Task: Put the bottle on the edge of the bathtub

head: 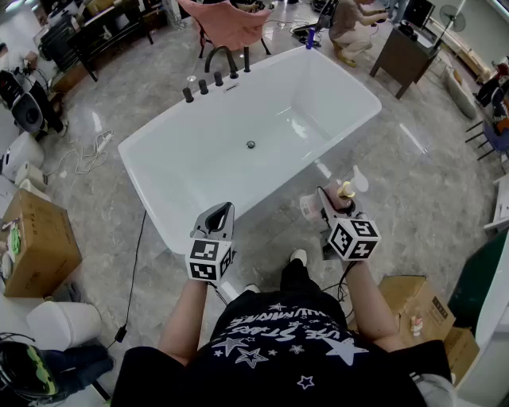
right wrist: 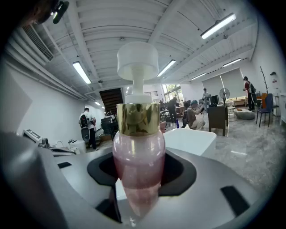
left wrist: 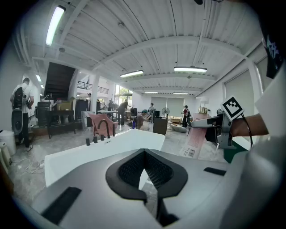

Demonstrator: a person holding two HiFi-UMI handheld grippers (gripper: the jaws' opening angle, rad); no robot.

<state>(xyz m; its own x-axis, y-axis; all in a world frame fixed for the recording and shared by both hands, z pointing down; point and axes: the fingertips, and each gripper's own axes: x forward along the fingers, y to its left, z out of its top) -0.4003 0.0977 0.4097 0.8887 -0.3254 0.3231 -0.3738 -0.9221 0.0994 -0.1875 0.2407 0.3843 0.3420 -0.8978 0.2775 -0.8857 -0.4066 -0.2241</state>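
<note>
The white bathtub [head: 203,155] stands on the marble floor just ahead of me; it also shows in the left gripper view [left wrist: 111,144] and the right gripper view [right wrist: 190,138]. My right gripper [head: 334,203] [right wrist: 138,176] is shut on a pink pump bottle [head: 346,191] [right wrist: 137,163] with a gold collar and a white pump head. It holds the bottle in the air, off the tub's near right corner. My left gripper [head: 226,209] [left wrist: 144,154] is shut with nothing in it, beside the tub's near end. The left gripper view catches the bottle [left wrist: 195,139] from the side.
Black taps [head: 215,75] line the tub's far rim and a drain [head: 250,145] sits in its floor. Cardboard boxes lie at the left [head: 36,238] and right [head: 413,298]. A cable [head: 135,270] runs on the floor. A pink chair [head: 231,24] and a crouching person [head: 354,24] are behind.
</note>
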